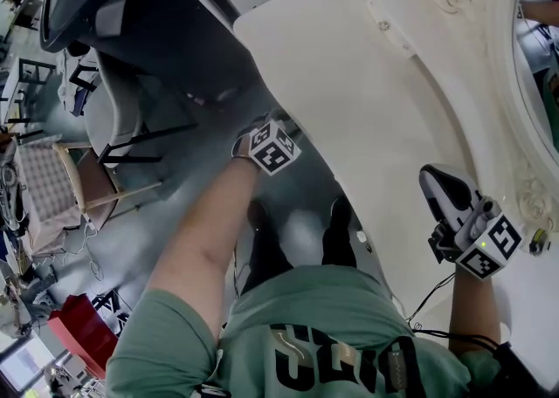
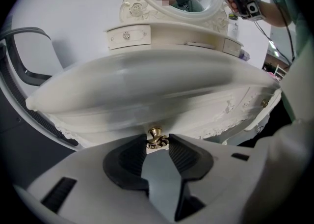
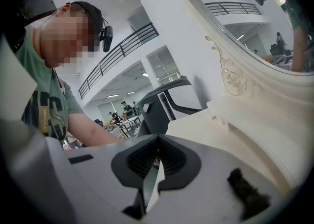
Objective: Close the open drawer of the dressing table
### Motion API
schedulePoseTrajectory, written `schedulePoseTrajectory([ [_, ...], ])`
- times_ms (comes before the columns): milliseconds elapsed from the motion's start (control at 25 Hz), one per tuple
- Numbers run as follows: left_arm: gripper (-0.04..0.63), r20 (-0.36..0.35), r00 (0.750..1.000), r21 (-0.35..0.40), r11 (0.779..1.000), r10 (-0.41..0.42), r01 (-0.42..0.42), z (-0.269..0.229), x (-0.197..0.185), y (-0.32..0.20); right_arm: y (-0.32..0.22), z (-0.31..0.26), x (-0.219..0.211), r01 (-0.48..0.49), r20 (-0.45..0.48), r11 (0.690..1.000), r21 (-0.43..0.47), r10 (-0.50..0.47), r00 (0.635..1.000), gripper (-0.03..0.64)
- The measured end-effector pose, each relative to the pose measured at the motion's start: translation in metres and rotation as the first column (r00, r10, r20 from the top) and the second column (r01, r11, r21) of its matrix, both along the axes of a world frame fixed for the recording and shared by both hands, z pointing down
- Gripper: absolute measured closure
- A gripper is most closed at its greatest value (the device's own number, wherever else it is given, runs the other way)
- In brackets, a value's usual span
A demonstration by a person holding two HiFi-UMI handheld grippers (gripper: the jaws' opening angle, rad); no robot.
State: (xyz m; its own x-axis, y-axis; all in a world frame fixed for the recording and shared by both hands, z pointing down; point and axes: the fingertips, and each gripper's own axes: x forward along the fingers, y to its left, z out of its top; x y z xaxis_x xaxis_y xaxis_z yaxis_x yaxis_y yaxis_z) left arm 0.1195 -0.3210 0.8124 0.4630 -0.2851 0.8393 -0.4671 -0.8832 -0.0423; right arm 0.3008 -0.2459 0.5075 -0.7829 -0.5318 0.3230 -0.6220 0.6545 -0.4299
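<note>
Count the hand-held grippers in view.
2: left hand-held gripper gripping the brass knob; right hand-held gripper above the dressing table, near the mirror.

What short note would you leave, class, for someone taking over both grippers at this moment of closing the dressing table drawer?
Left gripper: fingers closed on the brass knob of the drawer front, just under the tabletop edge.
Right gripper: shut, empty, held above the tabletop near the mirror.
Done: knob gripped.
Left: push the drawer fully in, then release. Whether it is already home cannot be told from these views.
</note>
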Motion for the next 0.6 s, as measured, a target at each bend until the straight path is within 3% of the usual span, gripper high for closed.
schedulePoseTrajectory([
  [480, 0.449, 0.015, 0.999, -0.015, 0.999, -0.029, 0.029, 0.003, 0.001, -0.001, -0.001, -0.010, -0.008, -0.011, 0.031, 1.000, -0.003, 0.011, 0.999, 0.604],
  [600, 0.448, 0.011, 0.999, -0.007, 0.999, -0.042, 0.042, 0.003, 0.002, -0.002, 0.003, -0.006, -0.005, 0.002, 0.000, 1.000, 0.009, -0.002, 1.000, 0.604],
])
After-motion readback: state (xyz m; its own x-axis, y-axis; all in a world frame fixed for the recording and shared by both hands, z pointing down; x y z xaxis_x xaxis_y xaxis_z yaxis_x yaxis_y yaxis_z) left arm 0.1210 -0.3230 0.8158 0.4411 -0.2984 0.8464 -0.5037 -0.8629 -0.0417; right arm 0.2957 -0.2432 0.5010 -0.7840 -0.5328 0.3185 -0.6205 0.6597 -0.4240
